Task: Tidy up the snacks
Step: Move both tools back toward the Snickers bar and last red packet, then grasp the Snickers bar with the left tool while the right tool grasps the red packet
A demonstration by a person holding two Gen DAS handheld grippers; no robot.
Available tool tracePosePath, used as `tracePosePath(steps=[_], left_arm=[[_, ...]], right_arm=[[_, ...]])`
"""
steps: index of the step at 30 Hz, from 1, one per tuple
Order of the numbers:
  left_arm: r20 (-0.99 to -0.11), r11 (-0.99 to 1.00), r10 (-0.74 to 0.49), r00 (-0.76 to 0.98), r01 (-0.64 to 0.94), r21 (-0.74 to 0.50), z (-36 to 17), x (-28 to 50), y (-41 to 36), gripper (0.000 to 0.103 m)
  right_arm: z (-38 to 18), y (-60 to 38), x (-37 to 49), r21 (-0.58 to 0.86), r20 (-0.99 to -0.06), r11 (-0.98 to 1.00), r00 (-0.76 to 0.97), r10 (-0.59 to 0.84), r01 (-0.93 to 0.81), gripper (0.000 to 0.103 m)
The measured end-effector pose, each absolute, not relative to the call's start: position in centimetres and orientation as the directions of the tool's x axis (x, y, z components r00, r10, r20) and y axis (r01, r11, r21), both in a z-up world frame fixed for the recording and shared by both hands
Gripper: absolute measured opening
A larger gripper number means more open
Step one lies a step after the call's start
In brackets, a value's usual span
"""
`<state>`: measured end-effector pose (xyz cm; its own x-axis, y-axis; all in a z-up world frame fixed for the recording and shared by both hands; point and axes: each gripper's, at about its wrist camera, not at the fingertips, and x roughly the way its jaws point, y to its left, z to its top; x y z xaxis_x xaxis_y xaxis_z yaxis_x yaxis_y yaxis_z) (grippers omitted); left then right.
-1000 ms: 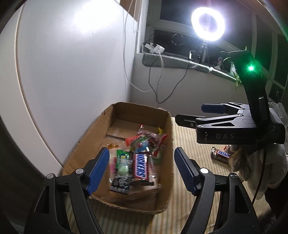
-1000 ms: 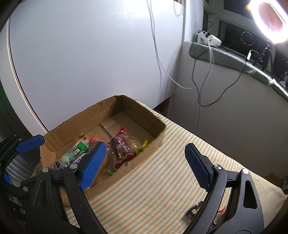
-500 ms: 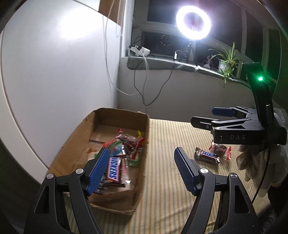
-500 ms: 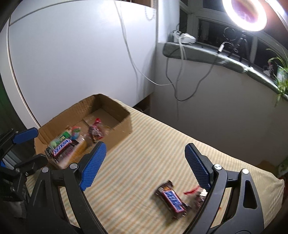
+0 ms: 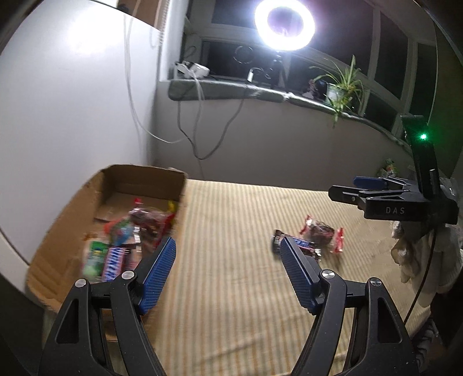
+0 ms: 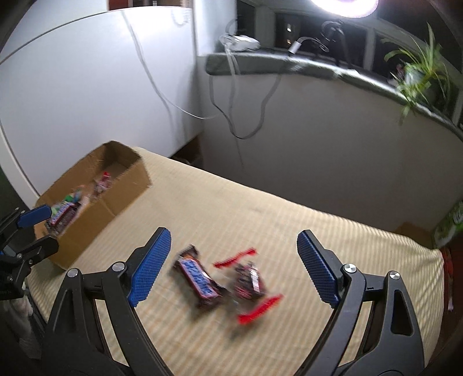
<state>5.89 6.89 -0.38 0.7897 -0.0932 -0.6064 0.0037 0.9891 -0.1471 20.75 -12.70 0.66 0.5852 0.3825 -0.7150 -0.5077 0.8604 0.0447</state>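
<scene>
Both the left gripper (image 5: 227, 273) and right gripper (image 6: 233, 264) are hovering with jaws wide and empty, the right one above a Snickers bar (image 6: 198, 279) lying on the striped surface (image 6: 260, 208).

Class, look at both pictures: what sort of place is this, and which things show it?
Probably a room at home: a windowsill with a potted plant, a striped cloth over a bed or table, a ring light.

the cardboard box (image 6: 95, 199) stands on the striped cover (image 6: 260, 219) at its far left side, close to the wall panel (image 6: 86, 95). several snack packs (image 5: 124, 240) lie inside the box. to the right of it, well apart, a chocolate bar (image 6: 196, 277) and a sweets bag (image 6: 249, 282) lie side by side on the cover, the bar to the left. behind the cover runs a window sill (image 6: 303, 66) with a plant (image 6: 419, 69) at its right.
</scene>
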Motion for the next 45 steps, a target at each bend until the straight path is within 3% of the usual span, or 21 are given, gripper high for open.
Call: tracePosePath(steps=[9,14,19,21,25,29,35,38,45], left_arm=[[-0.641,0.981,-0.171,0.748,0.07,-0.18,-1.9,7.5,3.7,0.074],[-0.665,0.974,-0.217,0.715,0.108,-0.201,-3.0,8.5,2.1,0.073],[-0.692,0.958,-0.28,0.665,0.145,-0.249,-4.3,10.0,0.8,0.054],[-0.703,0.951,-0.303,0.644,0.154,-0.269,-4.9,10.7,0.4,0.05],[-0.714,0.937,-0.341,0.611,0.162,-0.309,-5.8,12.0,-0.2,0.05],[-0.729,0.931,-0.359,0.583,0.166,-0.325,-6.6,13.2,-0.8,0.05],[-0.744,0.927,-0.363,0.56,0.141,-0.346,-7.4,14.5,-1.0,0.05],[-0.749,0.928,-0.361,0.556,0.132,-0.349,-7.7,14.8,-0.9,0.053],[-0.774,0.951,-0.303,0.556,0.12,-0.285,-8.1,15.6,-2.4,0.06]], right_arm=[[-2.0,-15.8,21.3,0.068,-0.756,0.85,0.529,0.385,-0.522,0.091],[-3.4,-15.1,21.3,0.058,-0.781,0.818,0.484,0.394,-0.572,0.083],[-5.1,-14.5,21.7,0.059,-0.805,0.796,0.444,0.395,-0.602,0.077],[-5.6,-14.3,22.0,0.054,-0.812,0.791,0.434,0.39,-0.609,0.076],[-6.5,-14.1,22.4,0.057,-0.822,0.783,0.416,0.389,-0.62,0.073],[-7.4,-13.9,23.1,0.053,-0.835,0.785,0.404,0.374,-0.617,0.062],[-8.1,-14.4,23.6,0.079,-0.837,0.786,0.388,0.386,-0.613,0.061],[-8.4,-14.6,23.9,0.08,-0.842,0.799,0.389,0.374,-0.595,0.049],[-8.6,-16.2,24.4,0.088,-0.842,0.83,0.404,0.357,-0.551,0.048]])
